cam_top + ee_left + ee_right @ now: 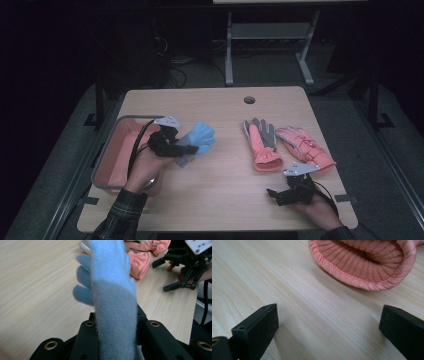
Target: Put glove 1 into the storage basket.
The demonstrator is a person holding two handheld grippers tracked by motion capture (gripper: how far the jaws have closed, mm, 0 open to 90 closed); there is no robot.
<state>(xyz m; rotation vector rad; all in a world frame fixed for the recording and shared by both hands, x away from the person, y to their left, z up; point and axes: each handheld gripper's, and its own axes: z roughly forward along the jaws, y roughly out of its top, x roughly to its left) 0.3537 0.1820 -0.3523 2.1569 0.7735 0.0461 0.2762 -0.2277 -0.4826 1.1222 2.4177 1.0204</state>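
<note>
The bench (215, 195) is carrying a pink bin (111, 160) at its left edge and two pink gloves (262, 145) on its right half, lying side by side with their cuffs pointing toward the person. The blue glove (199, 139) is hanging in the air just right of the bin's near corner, above the bench, with its finger end pointing away from the bin. The left gripper (181, 147) is grasping that glove: in the left gripper view its fingers are clenching on the cuff end of the fleece (112, 305), and the glove's long axis is running straight out along them. The bin is lying directly behind that hand, so the left hand is clearly the nearer one for dropping the glove in; a swing back to the left looks like all it needs. The right gripper (280, 195) is resting low on the bench near the front right, its fingers (257, 327) standing wide apart and released, with the nearer pink cuff (362, 262) lying just ahead of them, open mouth facing them.
</note>
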